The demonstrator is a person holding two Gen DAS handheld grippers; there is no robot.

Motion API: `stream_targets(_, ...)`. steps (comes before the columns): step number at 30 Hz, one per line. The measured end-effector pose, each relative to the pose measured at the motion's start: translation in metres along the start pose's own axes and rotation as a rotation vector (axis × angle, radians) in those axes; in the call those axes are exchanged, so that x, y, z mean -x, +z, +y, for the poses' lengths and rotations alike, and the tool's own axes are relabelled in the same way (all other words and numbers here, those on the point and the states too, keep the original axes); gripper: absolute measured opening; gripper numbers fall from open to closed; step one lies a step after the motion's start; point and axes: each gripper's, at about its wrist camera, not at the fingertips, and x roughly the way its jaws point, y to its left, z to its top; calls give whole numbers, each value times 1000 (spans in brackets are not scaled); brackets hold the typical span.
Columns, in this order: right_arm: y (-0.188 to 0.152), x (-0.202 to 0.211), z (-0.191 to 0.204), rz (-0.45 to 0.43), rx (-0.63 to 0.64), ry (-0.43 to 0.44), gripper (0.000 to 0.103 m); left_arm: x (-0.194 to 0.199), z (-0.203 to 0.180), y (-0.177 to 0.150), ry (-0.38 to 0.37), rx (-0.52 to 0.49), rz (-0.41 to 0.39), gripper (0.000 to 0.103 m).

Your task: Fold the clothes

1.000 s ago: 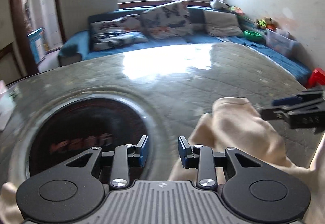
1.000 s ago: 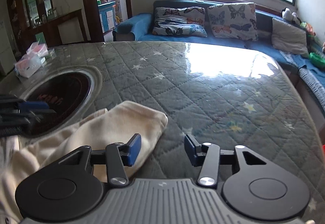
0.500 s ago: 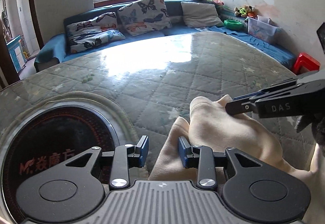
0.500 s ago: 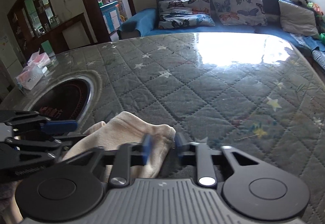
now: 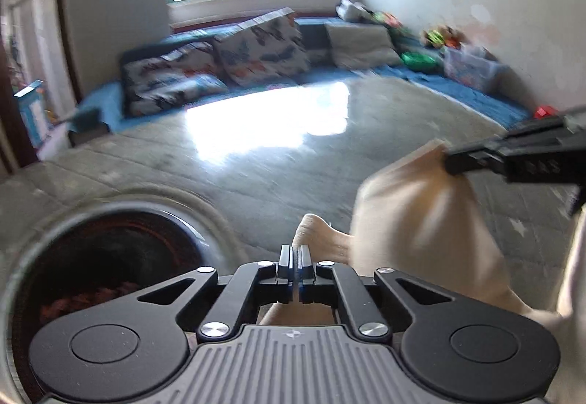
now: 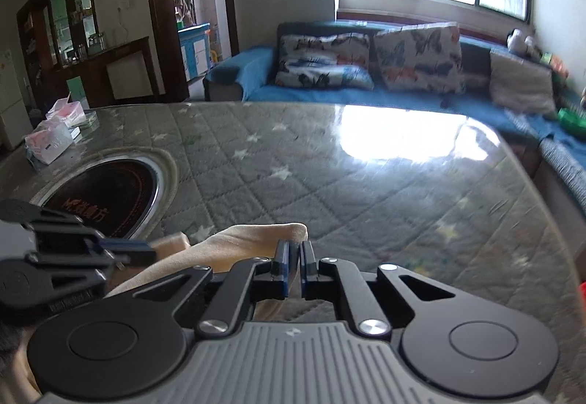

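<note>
Motion is blurring the left wrist view, and our left gripper (image 5: 295, 257) is hiding most of the cream garment (image 5: 421, 221) behind its body. Its fingers are pinching one cloth edge; our right gripper (image 6: 293, 259) is clamping another edge, lifted off the quilted table (image 6: 348, 184). Beyond both fingertips the tabletop is lying open; left of them a round inset cooktop (image 6: 106, 199) is sitting.

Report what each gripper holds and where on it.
Both are shut on the cream garment. The left gripper pinches one end of its far edge; the right gripper pinches the other end, lifted off the table.
</note>
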Motion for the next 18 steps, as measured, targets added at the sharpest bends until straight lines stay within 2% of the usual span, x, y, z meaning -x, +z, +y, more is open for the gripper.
stream_targets(4, 3, 8, -7, -33, 5, -61, 5, 12, 24, 6, 128, 53, -62, 2)
stream_targets(6, 4, 7, -13, -35, -12, -86, 5, 12, 43, 9, 171, 99, -60, 2)
stream_targets(9, 4, -3, -16, -18, -16, -109, 5, 4, 65, 7, 184, 154, -24, 3)
stream_targets(14, 0, -12, -12, 6, 0, -113, 9, 5, 77, -3, 185, 179, 17, 5)
stream_targets(18, -7, -11, 2, 29, 48, -40, 11, 17, 67, -3, 153, 168, -3, 5)
